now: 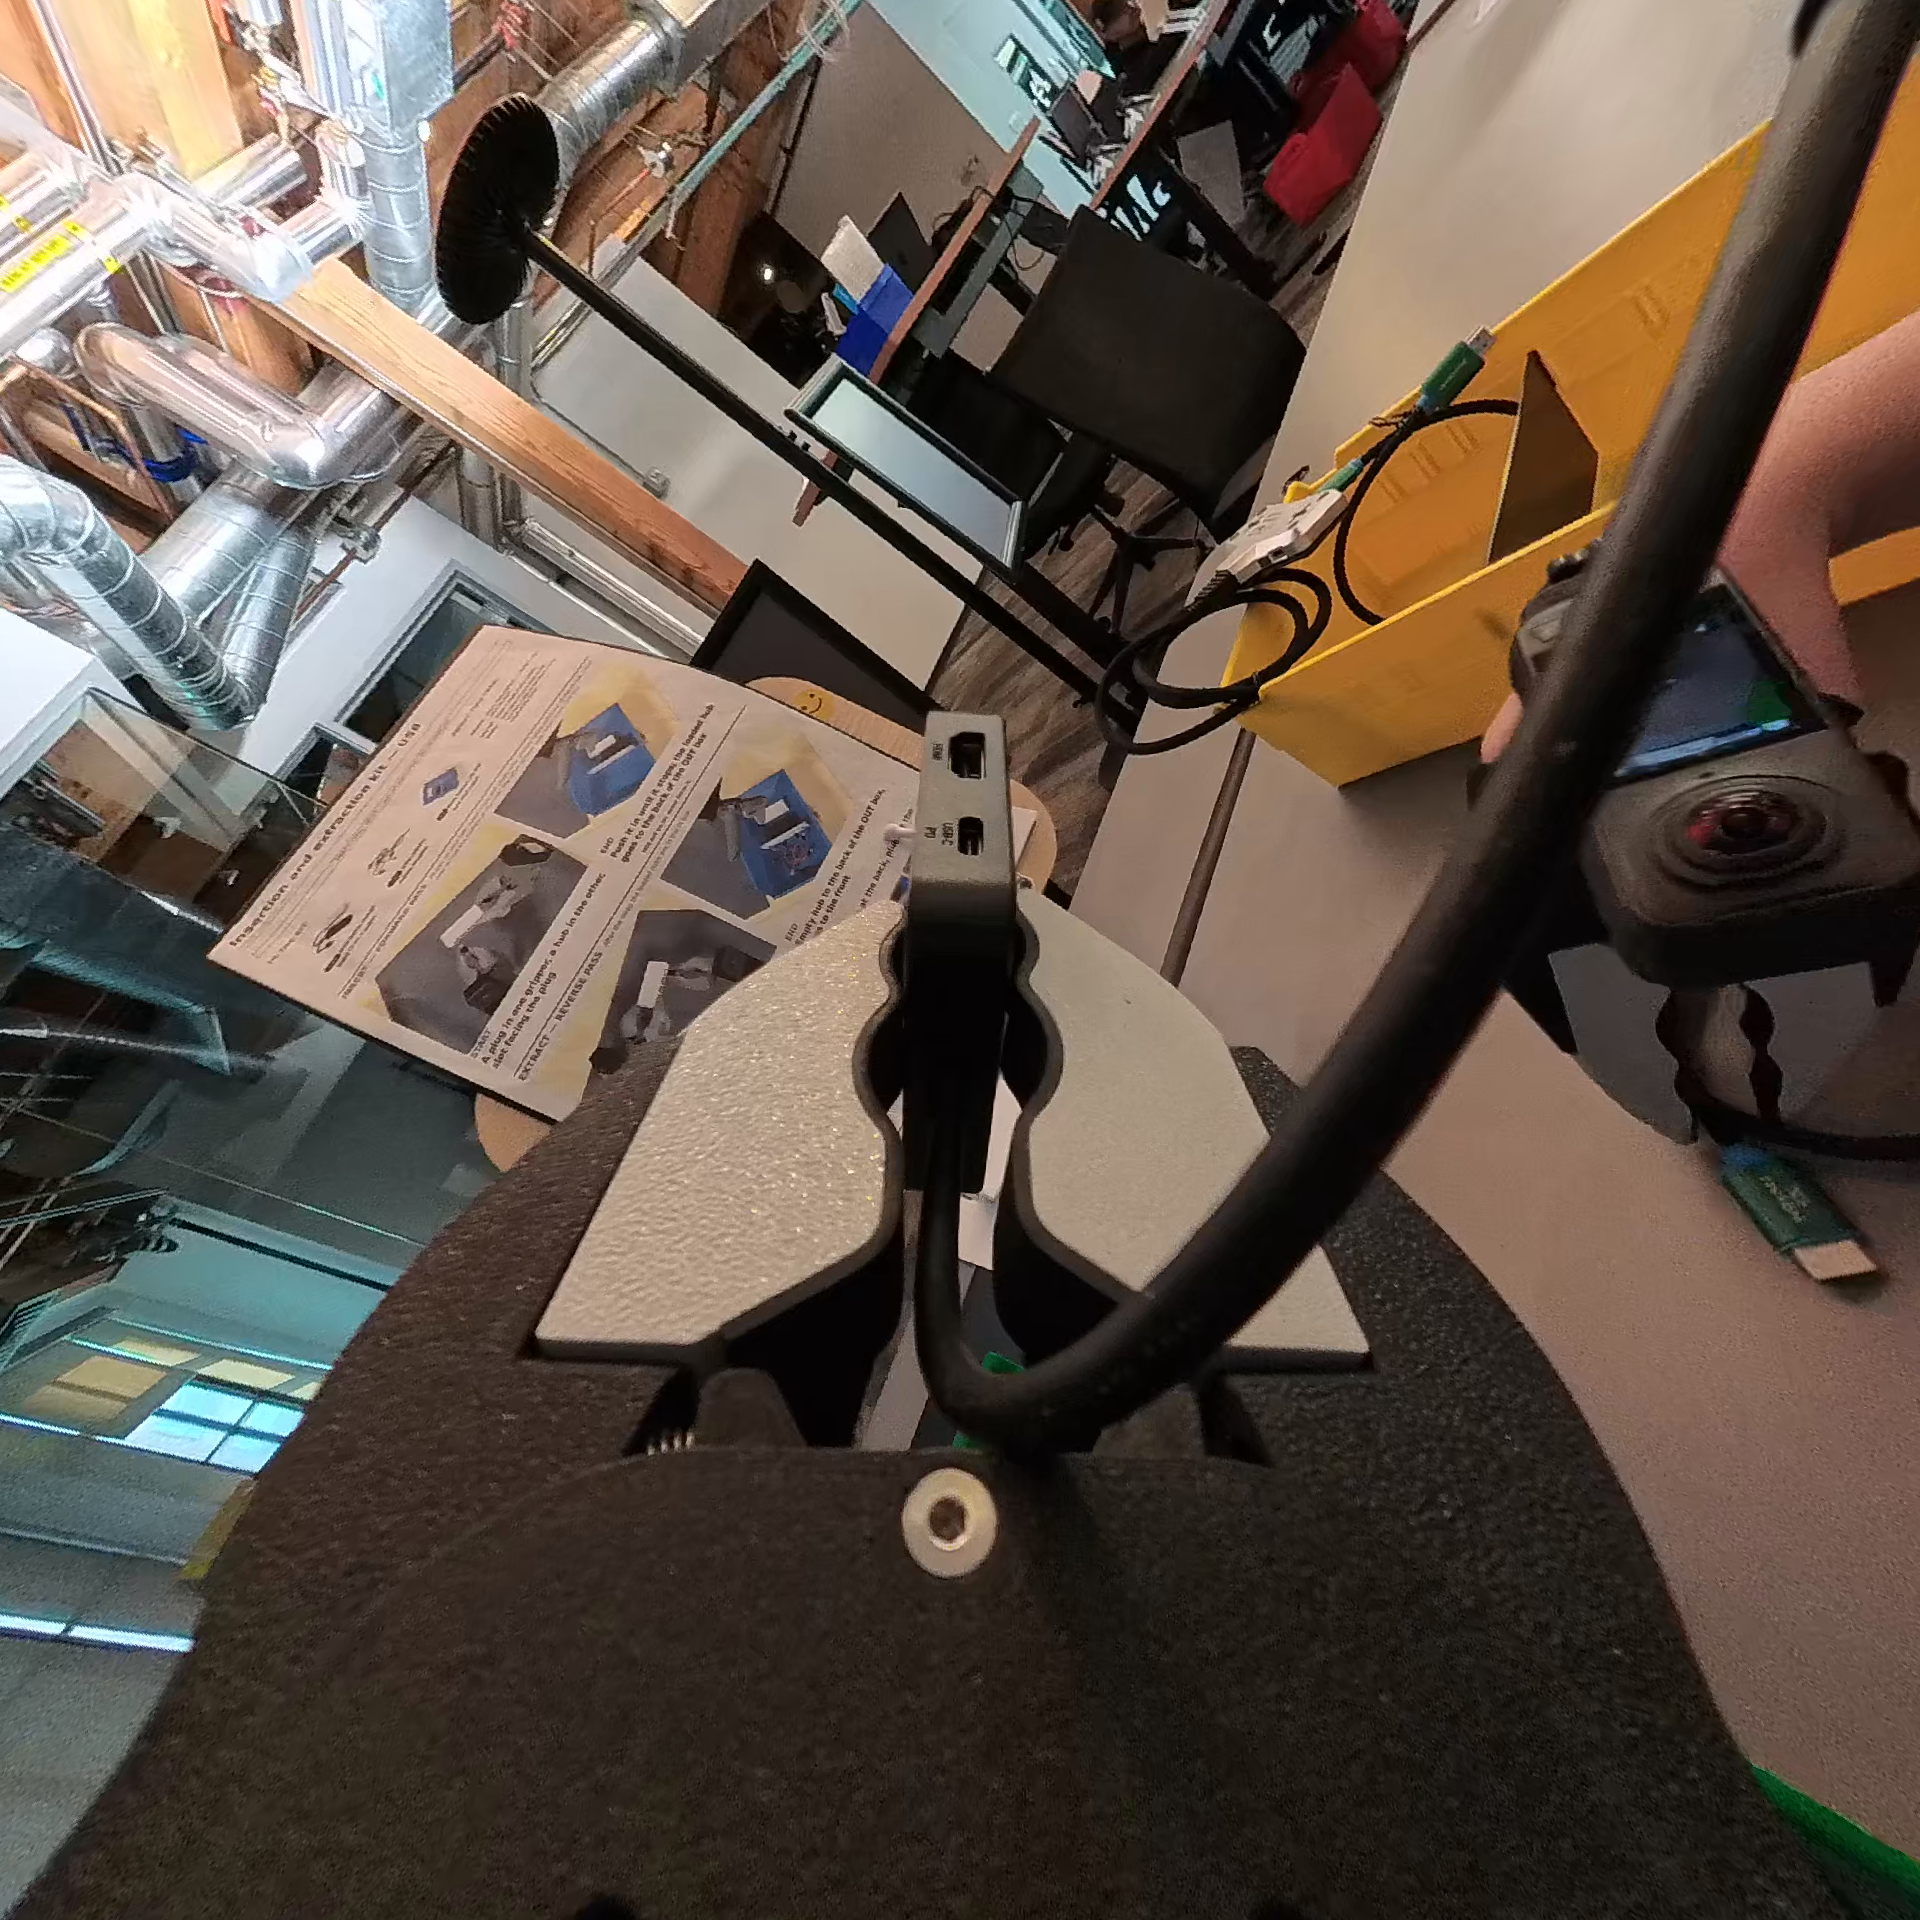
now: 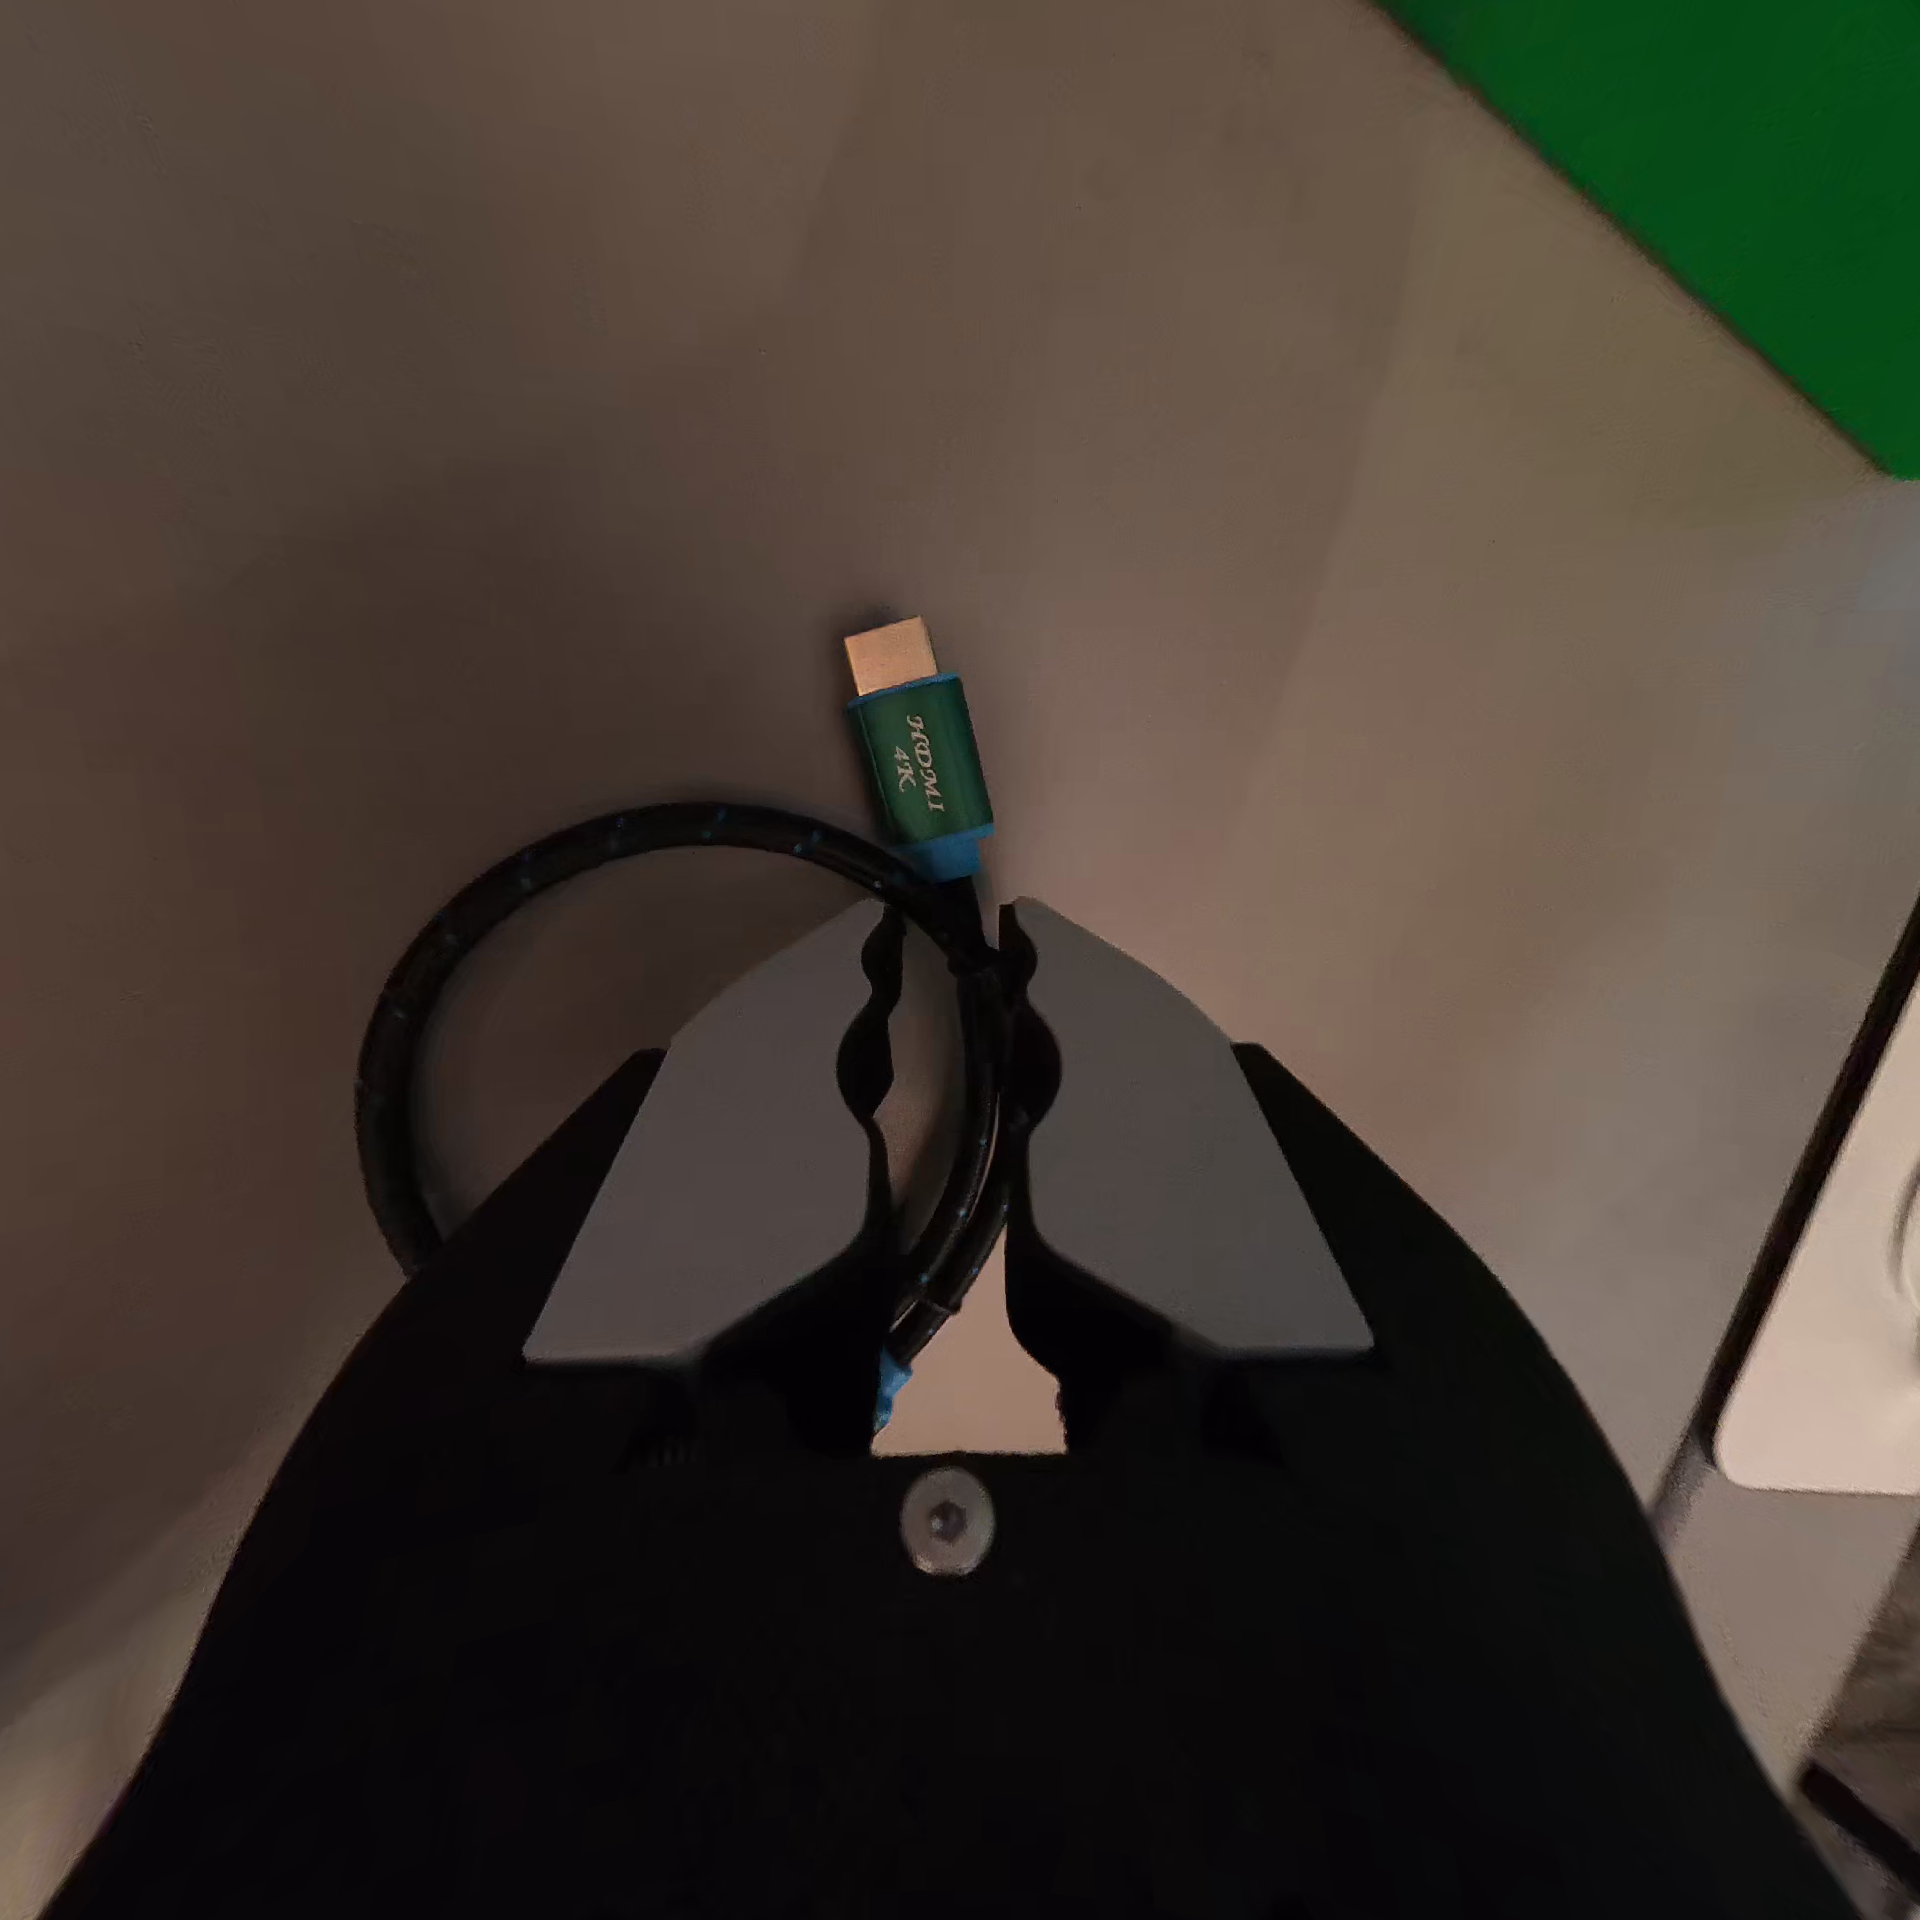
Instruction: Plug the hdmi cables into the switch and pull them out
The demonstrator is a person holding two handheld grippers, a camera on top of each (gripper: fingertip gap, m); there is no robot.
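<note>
The grey tabletop (image 2: 416,468) carries the HDMI plug (image 2: 916,767), which lies flat just ahead of the right gripper (image 2: 948,914); its long axis runs nearly straight away from the jaws, gold tip pointing outward and tilted a little left. Those jaws stand apart, with the braided cable (image 2: 436,997) passing between them and curling off in a loop to the left, so I judge the right gripper the nearer one for the pickup, needing only a short advance to straddle the green shell. The left gripper (image 1: 954,940) is held up off the tabletop, jaws clamped on the dark switch (image 1: 961,831), whose port end faces away. The switch's rear and its own cable's far end are hidden.
</note>
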